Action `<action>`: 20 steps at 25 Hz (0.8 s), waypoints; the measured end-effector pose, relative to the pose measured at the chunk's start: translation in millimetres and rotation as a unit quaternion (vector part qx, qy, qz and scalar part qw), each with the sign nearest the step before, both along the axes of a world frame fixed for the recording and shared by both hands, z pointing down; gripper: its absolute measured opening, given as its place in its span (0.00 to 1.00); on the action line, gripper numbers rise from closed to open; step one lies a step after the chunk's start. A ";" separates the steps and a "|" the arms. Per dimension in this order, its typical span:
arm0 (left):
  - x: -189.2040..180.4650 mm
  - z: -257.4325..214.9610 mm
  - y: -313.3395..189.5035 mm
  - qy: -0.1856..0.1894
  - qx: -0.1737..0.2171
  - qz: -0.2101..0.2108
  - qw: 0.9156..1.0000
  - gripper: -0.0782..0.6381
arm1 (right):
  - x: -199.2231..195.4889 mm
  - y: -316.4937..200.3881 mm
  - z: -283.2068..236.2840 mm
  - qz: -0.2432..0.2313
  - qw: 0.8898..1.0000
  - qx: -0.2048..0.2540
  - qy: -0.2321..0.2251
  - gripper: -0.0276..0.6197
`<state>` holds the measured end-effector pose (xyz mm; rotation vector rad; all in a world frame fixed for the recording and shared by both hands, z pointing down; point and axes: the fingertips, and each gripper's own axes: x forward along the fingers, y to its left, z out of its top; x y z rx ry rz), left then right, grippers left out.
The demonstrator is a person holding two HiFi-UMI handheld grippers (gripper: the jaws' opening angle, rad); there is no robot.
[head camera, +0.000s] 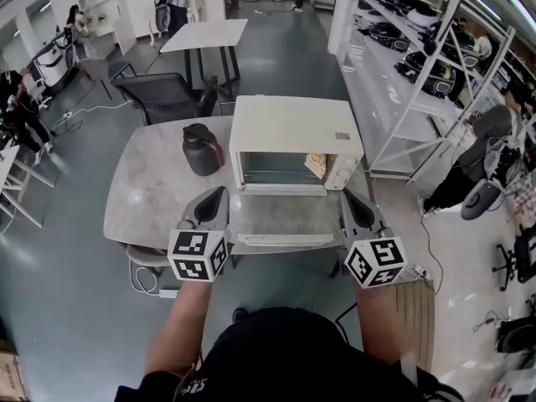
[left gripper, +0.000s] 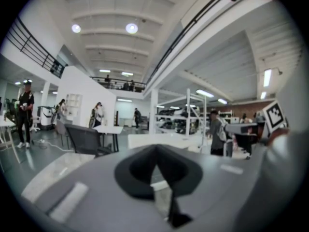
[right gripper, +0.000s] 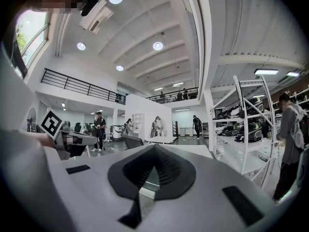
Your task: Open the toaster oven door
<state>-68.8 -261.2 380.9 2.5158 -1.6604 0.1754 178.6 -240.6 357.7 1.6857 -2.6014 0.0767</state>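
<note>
Grey table (head camera: 151,193); toaster oven (head camera: 293,124) at 12 o'clock, door (head camera: 283,221) lying flat, long axis 9-to-3, between left gripper (head camera: 214,194), right gripper (head camera: 353,199); both clenched, empty.

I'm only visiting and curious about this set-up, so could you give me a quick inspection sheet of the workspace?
Surface: grey marbled table.
Job's things: white toaster oven; its door is already folded down flat, with the inside showing.
Clutter: dark jug standing left of the oven.
Grippers: left claw and right claw are both shut and empty, one at each front corner of the door.
Cables: white cable on the floor under the table's near left corner; black cable on the floor at right.
Surroundings: black chair, white table, shelving, people standing about.
</note>
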 end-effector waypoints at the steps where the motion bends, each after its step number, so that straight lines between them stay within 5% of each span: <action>1: -0.1 -1.3 -0.3 0.000 0.001 0.001 1.000 0.12 | -1.0 0.3 -0.2 -0.001 1.000 0.000 0.002 0.03; 20: -1.4 0.8 5.0 0.005 0.004 0.003 1.000 0.12 | -9.1 5.6 0.4 -0.009 1.000 0.001 0.005 0.03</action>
